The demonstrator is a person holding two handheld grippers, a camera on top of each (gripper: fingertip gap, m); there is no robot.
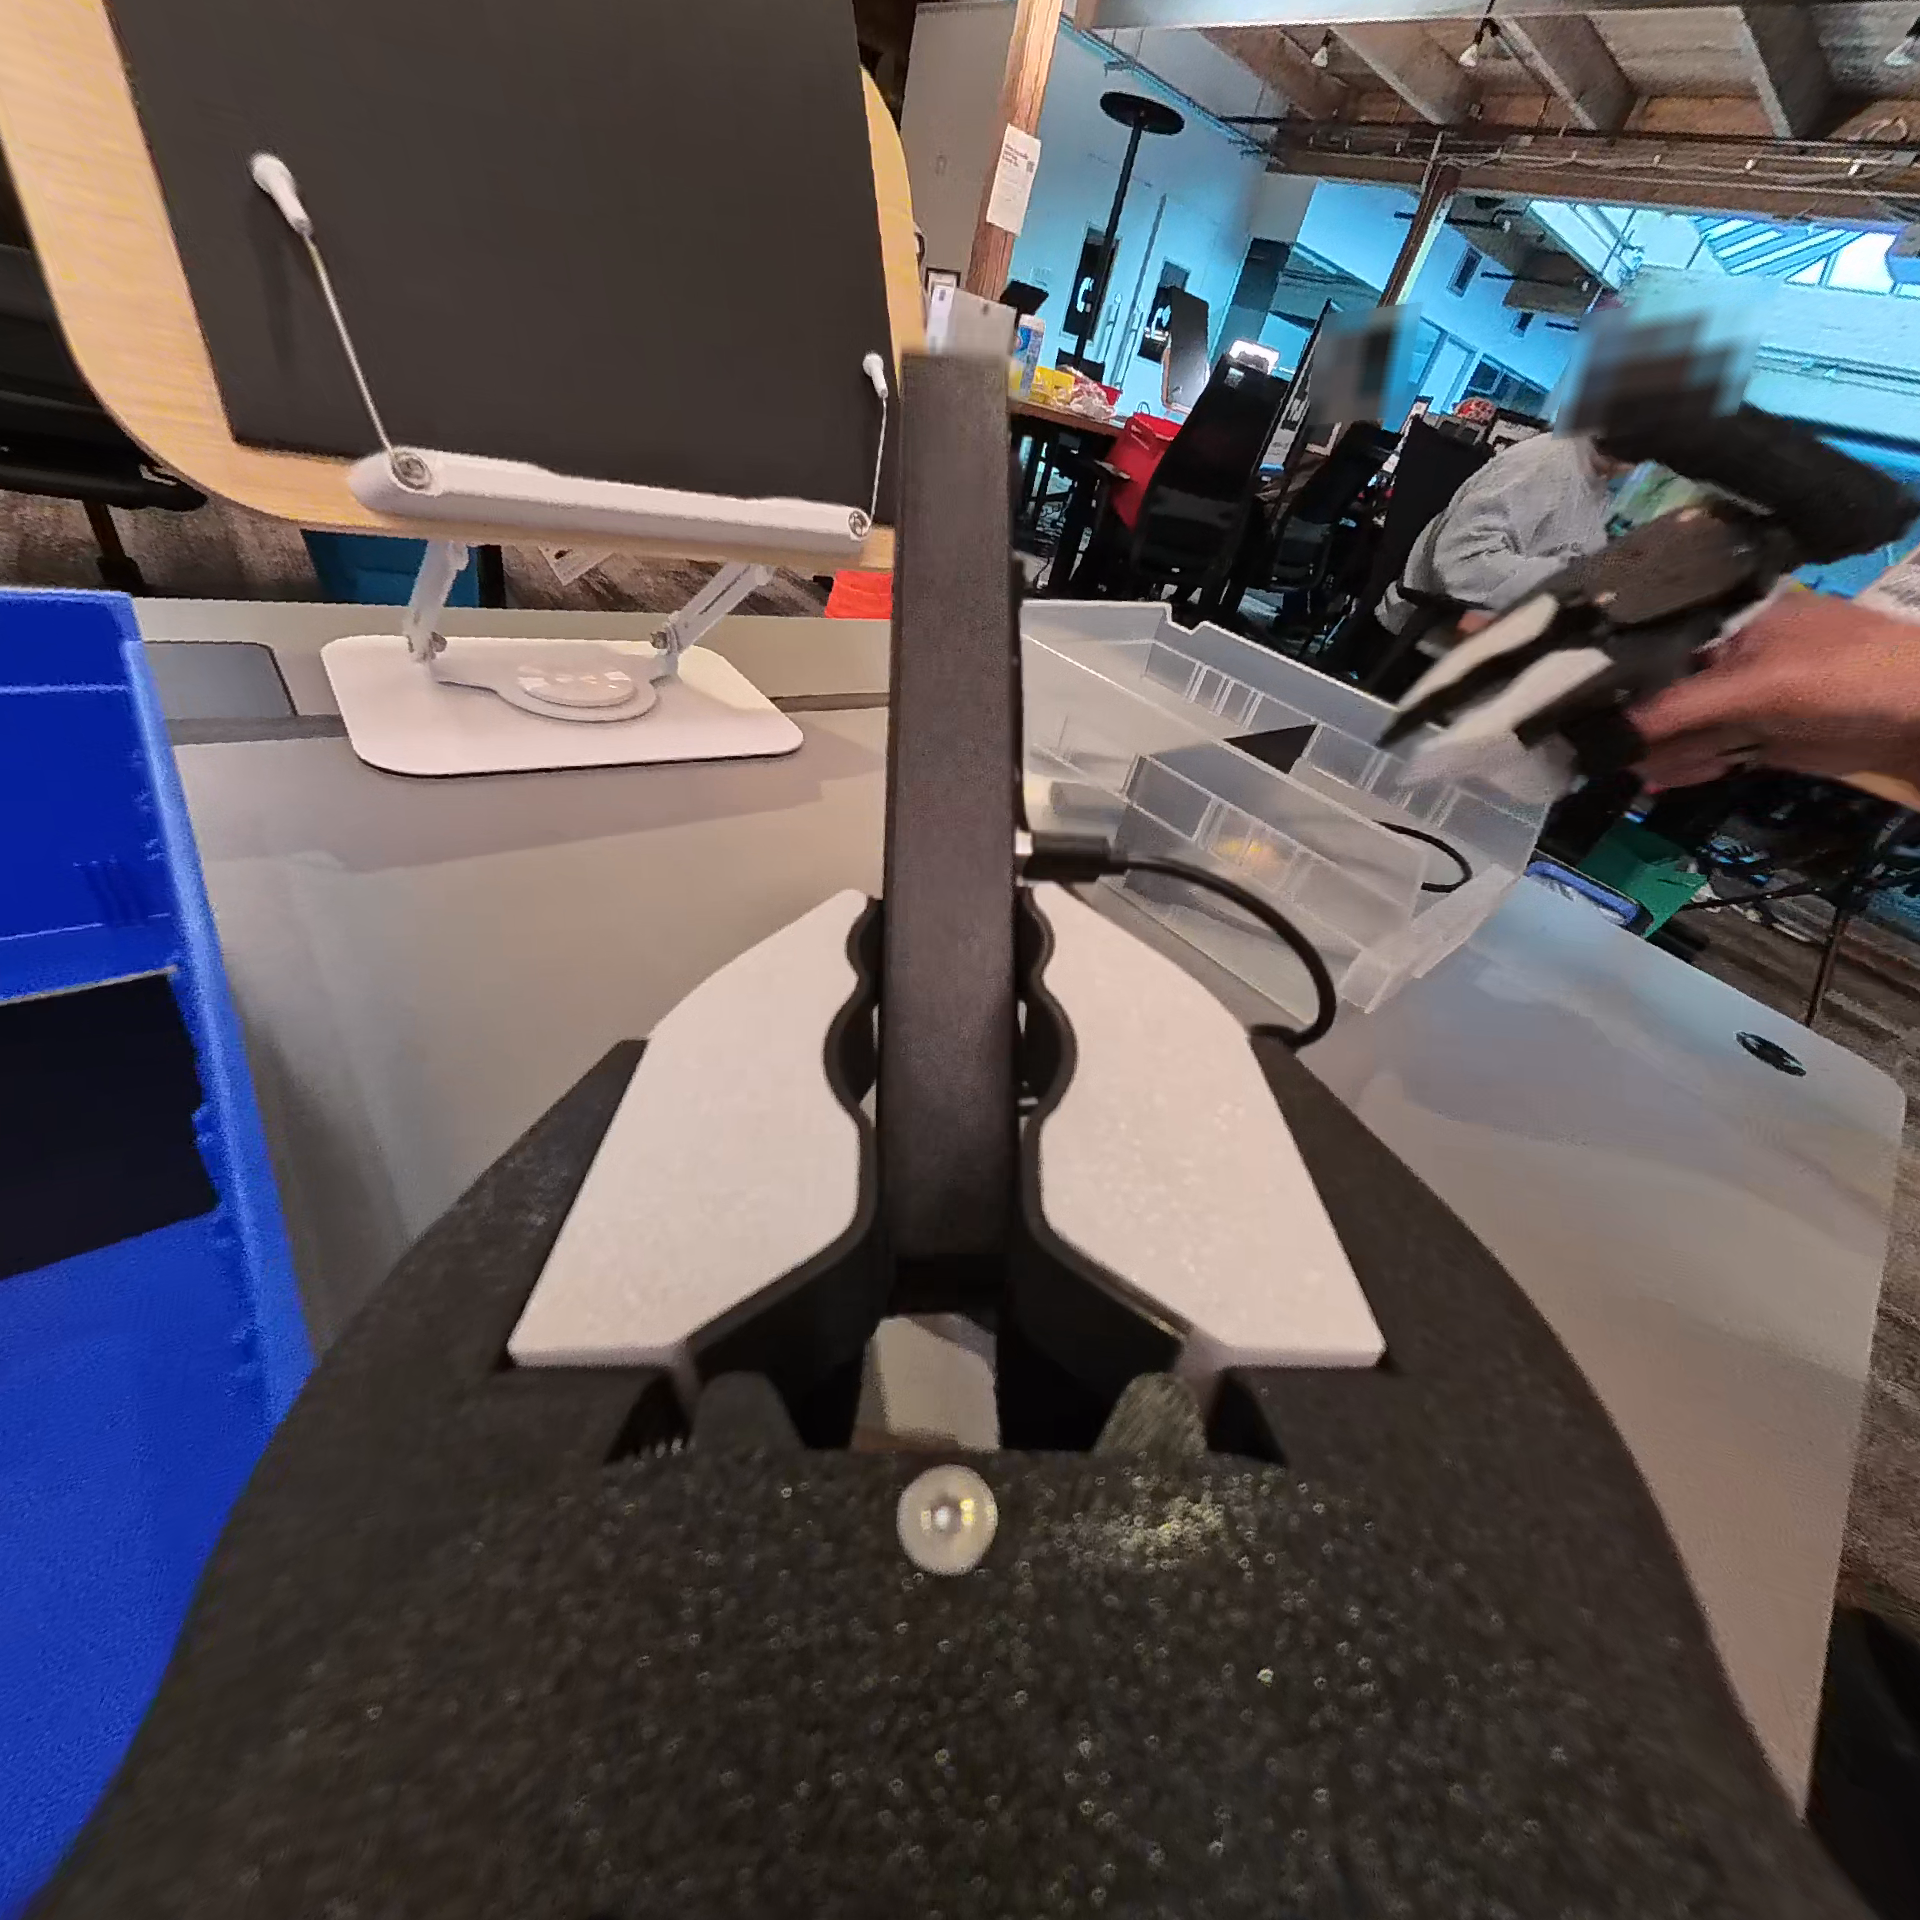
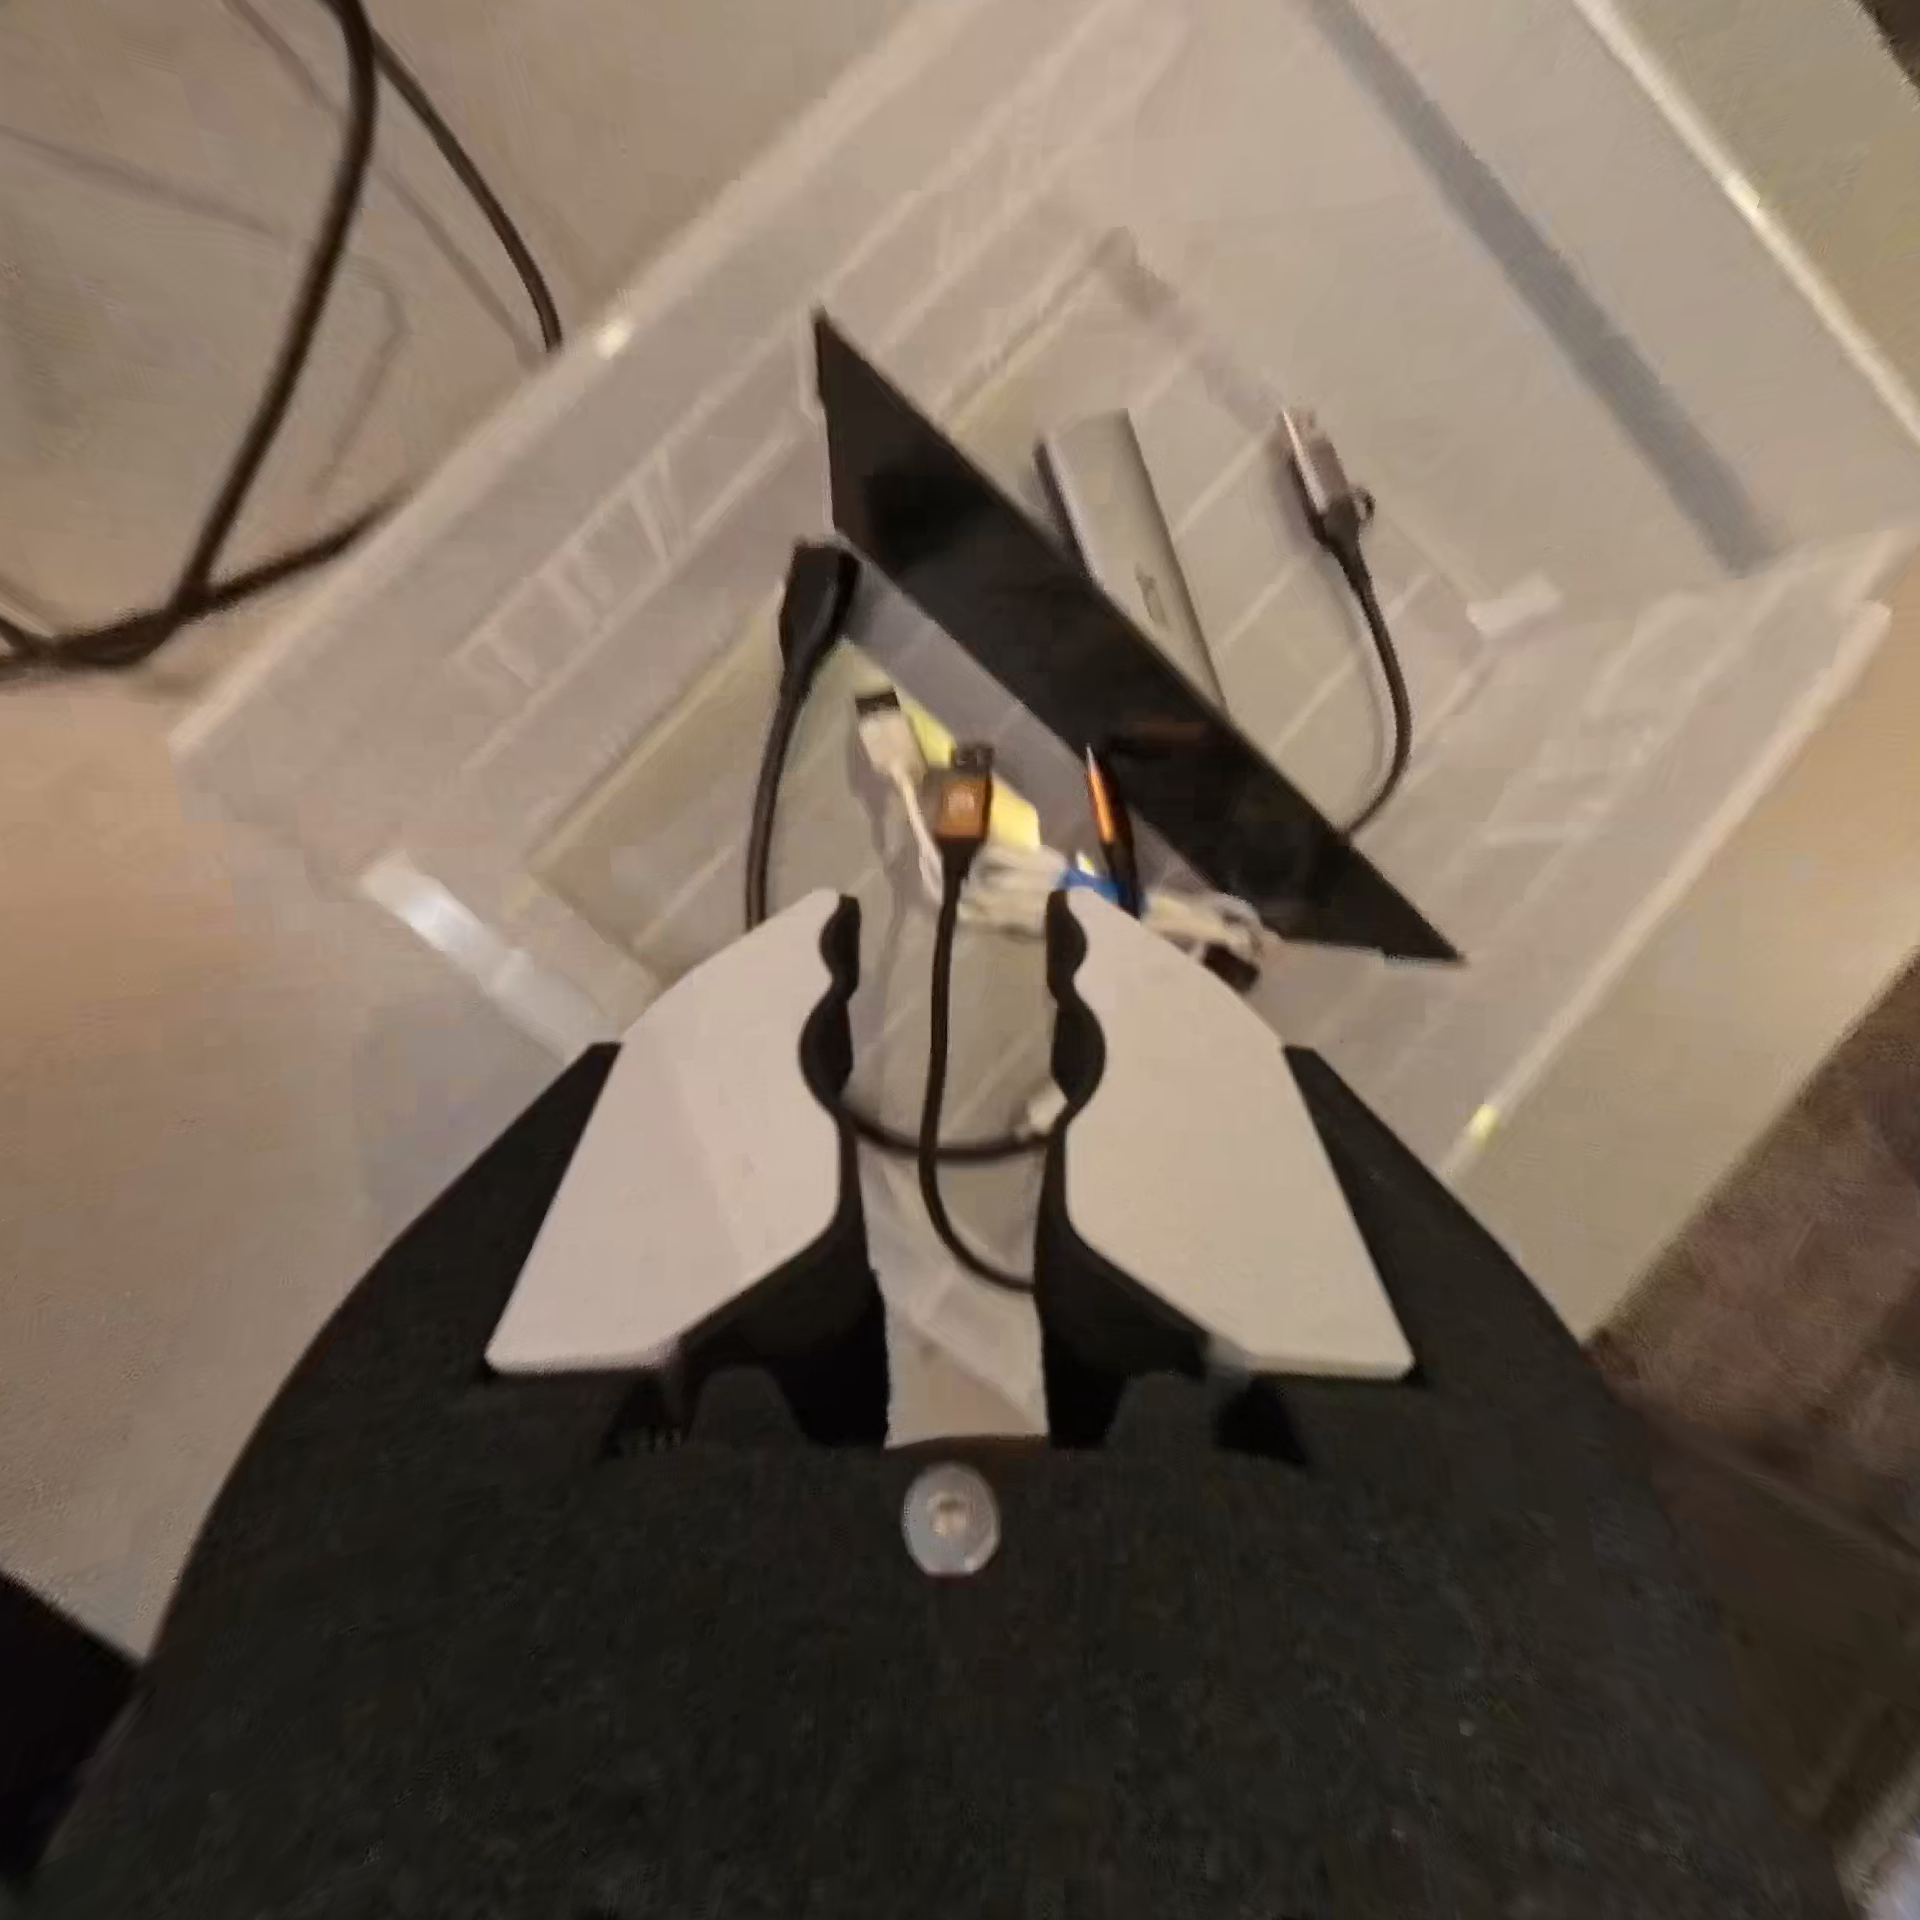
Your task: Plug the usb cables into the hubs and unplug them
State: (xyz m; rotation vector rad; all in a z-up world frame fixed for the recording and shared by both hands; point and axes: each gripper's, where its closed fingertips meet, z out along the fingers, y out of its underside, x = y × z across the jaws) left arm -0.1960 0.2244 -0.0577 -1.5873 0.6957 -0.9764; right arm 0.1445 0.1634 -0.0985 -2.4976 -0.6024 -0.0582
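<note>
My left gripper (image 1: 945,935) is shut on a long dark grey USB hub (image 1: 951,727) and holds it upright above the table. A black cable plug (image 1: 1070,862) sits in the hub's right side, and its lead curves down to the right. My right gripper (image 2: 951,925) is open, hovering over a clear plastic tray (image 2: 727,343). Below its jaws lie a black USB cable with an orange-brown plug (image 2: 961,805) and a white cable (image 2: 883,732). A silver hub (image 2: 1132,540) with a grey braided cable (image 2: 1340,520) lies farther in. The right gripper also shows in the left wrist view (image 1: 1455,717), held by a hand.
A blue bin (image 1: 104,1039) stands close on the left. A white stand (image 1: 561,707) holding a wood-edged board is at the back. The clear tray (image 1: 1299,675) has a black divider panel (image 2: 1039,623). Loose black cables (image 2: 312,312) lie beside it. People sit in the background.
</note>
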